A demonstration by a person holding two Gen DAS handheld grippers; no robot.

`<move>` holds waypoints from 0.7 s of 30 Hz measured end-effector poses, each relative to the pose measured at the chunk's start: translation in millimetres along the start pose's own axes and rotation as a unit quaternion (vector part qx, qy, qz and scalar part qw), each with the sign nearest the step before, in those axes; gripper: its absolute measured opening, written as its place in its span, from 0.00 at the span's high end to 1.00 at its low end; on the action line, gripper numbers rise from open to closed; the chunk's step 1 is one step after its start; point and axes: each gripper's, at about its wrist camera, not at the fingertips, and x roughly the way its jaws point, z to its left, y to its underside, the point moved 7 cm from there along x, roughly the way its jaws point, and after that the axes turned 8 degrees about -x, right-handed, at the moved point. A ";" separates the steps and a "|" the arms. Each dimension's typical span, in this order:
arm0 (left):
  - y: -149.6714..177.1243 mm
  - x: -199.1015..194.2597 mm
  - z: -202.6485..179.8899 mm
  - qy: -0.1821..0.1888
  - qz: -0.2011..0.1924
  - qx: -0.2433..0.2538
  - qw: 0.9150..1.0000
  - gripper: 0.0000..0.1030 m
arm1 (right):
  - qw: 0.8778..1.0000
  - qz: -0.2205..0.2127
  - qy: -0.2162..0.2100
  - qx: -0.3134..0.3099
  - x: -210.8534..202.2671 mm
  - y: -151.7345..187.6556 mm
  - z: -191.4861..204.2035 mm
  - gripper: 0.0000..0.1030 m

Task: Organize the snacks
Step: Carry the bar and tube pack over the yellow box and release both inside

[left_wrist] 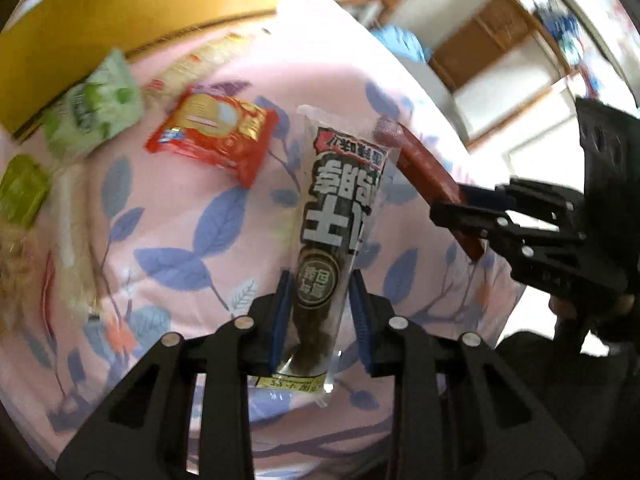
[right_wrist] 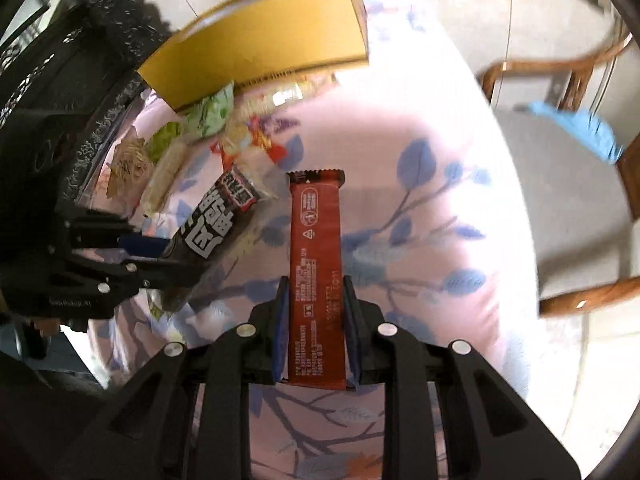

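Pink leaf-print cloth (left_wrist: 168, 216), yellow box (left_wrist: 132, 8) upper left, loose packets beside it. Left gripper (left_wrist: 320, 300) clamped on black-label pouch (left_wrist: 340, 208), centre frame. Right gripper (right_wrist: 316, 312) clamped on red-brown bar (right_wrist: 316, 248), centre frame. Both lifted clear, likely for sorting.

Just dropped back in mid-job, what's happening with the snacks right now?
Both grippers are loaded. The left gripper is shut on a clear-and-black snack stick pack with bold white lettering, and the right gripper is shut on a dark red snack bar. Both packs are held above the pink floral cloth. More snacks, including a red packet and a green packet, lie near the yellow cardboard box.
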 end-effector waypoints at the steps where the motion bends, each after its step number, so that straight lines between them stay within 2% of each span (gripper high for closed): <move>1: -3.1 -4.5 8.1 0.000 -0.016 -0.017 1.000 0.73 | 1.000 -0.007 0.006 -0.004 -6.3 -3.7 -0.8 0.76; 3: -2.5 -18.5 12.0 0.002 -0.061 -0.058 0.996 0.73 | 1.000 -0.015 0.015 -0.021 -5.7 -18.1 7.5 0.76; 6: -4.4 -46.1 17.8 -0.014 -0.116 -0.082 0.990 0.73 | 0.999 -0.030 0.011 -0.042 -14.8 -34.9 15.4 0.76; 9: -14.0 -79.1 28.0 -0.010 -0.160 -0.105 0.981 0.73 | 0.996 -0.065 0.009 -0.059 -36.0 -60.0 19.6 0.76; 12: -38.7 -89.8 16.3 -0.019 -0.210 -0.104 0.972 0.73 | 0.993 -0.100 0.010 -0.062 -50.2 -84.9 21.8 0.76; 15: -45.5 -121.1 19.5 -0.029 -0.254 -0.105 0.961 0.73 | 0.989 -0.134 0.012 -0.067 -60.6 -110.0 25.5 0.77; 21: -102.7 -169.9 34.4 -0.066 -0.325 -0.100 0.938 0.73 | 0.978 -0.198 -0.003 -0.064 -69.0 -165.6 30.9 0.76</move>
